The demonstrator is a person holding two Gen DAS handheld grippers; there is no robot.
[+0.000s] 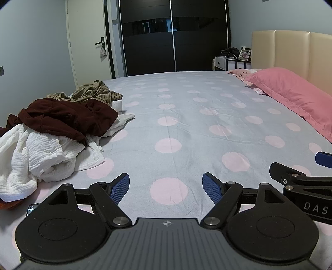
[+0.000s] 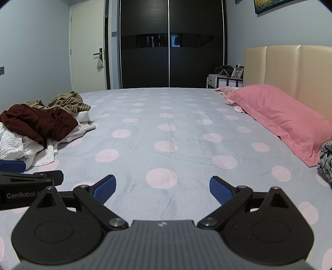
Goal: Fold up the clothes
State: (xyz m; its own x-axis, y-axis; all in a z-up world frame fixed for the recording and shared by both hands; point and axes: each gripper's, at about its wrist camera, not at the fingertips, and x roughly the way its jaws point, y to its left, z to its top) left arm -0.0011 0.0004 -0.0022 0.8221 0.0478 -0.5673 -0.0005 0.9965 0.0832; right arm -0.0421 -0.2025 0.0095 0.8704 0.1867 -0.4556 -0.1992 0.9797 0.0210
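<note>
L gripper and R gripper both hang low over the near edge of the bed, side by side, jaws spread wide, nothing between the blue pads of either. Each view catches the other gripper at its margin: R one pokes in at right edge of the L view, L one at left edge of the R view.

Clothes pile sits at the bed's left edge, near-left part, crumpled, unfolded. Pile's long axis runs roughly near-to-far along that edge: white waffle cloth nearest, dark red top draped over the middle, striped olive piece at the far end, toward the wardrobe. No garment laid flat, so which way collars or hems point: can't tell.

Pink pillow lies along the right edge against the headboard.

L view only: a small dark screen-like item at the near-left, just by the pile, plus an orange scrap under the white cloth. R view only: grey checked fabric at the right edge just past the pillow's near end, and a picture frame corner high on the wall.
</note>
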